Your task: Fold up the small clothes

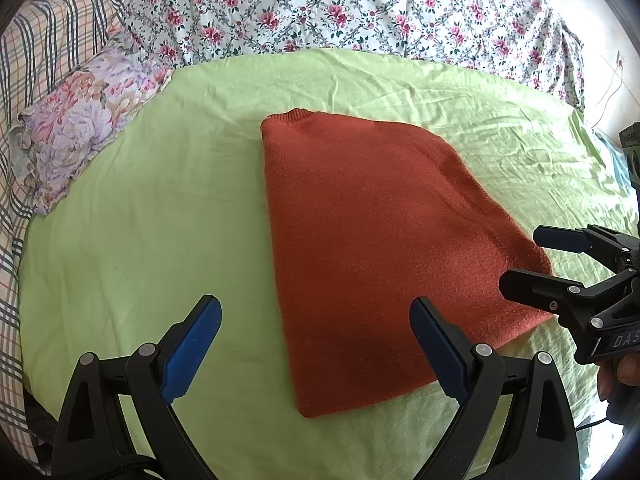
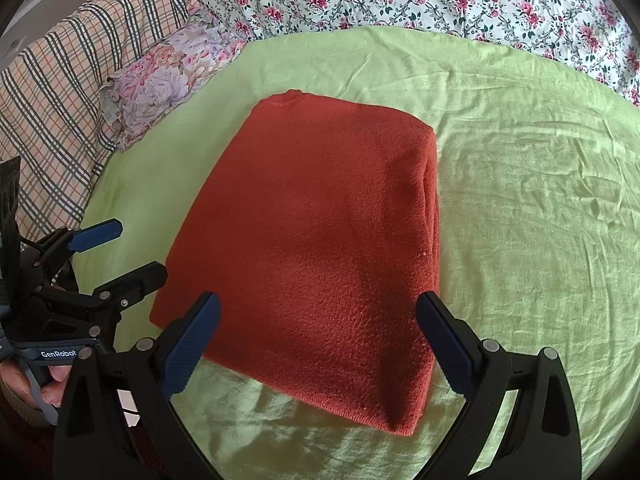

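A rust-orange knitted sweater (image 1: 368, 248) lies folded lengthwise on the light green sheet (image 1: 140, 220), its collar at the far end. In the right wrist view the same sweater (image 2: 320, 248) fills the middle, with stacked layers along its right edge. My left gripper (image 1: 316, 312) hovers open over the sweater's near left edge, holding nothing. My right gripper (image 2: 318, 308) is open above the sweater's near hem, also holding nothing. Each gripper shows in the other's view: the right gripper (image 1: 520, 260) at the sweater's right corner, the left gripper (image 2: 136, 252) at its left corner.
A floral pillow (image 1: 80, 120) lies at the far left beside a plaid blanket (image 1: 36, 80). A rose-patterned quilt (image 1: 340, 8) runs along the back. Green sheet (image 2: 540, 220) spreads to the right of the sweater. A hand (image 2: 36, 380) holds the left gripper's handle.
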`<state>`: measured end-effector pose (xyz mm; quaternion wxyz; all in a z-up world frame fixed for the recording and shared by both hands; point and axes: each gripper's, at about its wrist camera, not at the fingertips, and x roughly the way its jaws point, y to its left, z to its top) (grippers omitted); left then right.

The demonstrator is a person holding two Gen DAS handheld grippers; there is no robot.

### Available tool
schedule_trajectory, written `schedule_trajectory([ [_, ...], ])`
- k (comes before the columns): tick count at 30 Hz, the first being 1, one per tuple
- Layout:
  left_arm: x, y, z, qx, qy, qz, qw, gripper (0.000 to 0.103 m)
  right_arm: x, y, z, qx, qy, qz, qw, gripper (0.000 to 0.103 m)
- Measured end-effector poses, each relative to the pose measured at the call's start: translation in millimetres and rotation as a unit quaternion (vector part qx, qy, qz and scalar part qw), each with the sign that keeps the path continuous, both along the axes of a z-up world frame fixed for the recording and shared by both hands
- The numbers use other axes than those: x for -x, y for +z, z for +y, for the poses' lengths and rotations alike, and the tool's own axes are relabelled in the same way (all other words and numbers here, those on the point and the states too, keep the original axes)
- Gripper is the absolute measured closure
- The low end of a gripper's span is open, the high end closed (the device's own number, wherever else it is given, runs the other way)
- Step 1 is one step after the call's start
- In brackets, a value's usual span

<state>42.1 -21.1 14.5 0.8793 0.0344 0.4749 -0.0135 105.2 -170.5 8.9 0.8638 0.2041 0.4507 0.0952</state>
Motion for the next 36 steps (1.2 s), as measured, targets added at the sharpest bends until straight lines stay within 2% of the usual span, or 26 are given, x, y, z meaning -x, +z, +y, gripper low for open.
schedule_trajectory([
  [36,-8.5,-2.2,-3.7,0.003,-0.004,0.002,1.0000,0.007,-5.4,4.3,-4.4,-0.006,-0.001,-0.002,1.000,0.005],
])
